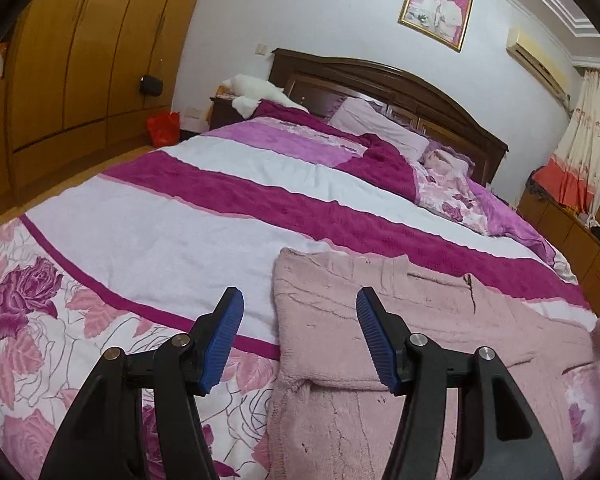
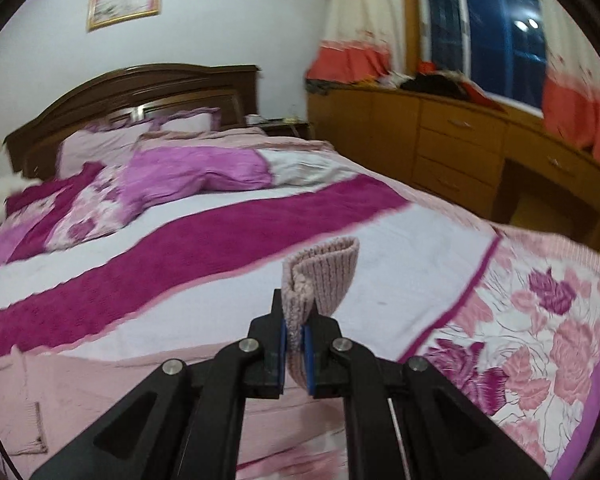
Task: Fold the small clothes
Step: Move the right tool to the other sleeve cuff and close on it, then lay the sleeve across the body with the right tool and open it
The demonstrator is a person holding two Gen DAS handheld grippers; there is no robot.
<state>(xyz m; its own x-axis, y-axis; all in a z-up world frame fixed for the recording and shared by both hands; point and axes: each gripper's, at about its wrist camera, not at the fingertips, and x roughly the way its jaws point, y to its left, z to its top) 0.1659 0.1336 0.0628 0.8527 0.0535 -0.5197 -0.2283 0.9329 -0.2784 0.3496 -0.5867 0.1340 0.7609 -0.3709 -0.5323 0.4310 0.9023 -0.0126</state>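
Sweater (image 1: 380,320) spread on bed (image 1: 160,240), lower right of left view; left gripper (image 1: 300,336) wide open, empty, above its left edge. Right gripper (image 2: 296,344) clamped on ribbed cuff (image 2: 324,272), frame centre, probably a sleeve end. Recommended: carry cuff across body, keep fold line straight, pin left edge.

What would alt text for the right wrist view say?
The right gripper is shut on a ribbed cuff of a pink garment, lifted above a bed with a purple, white and floral cover. Behind are a dark headboard and wooden drawers.
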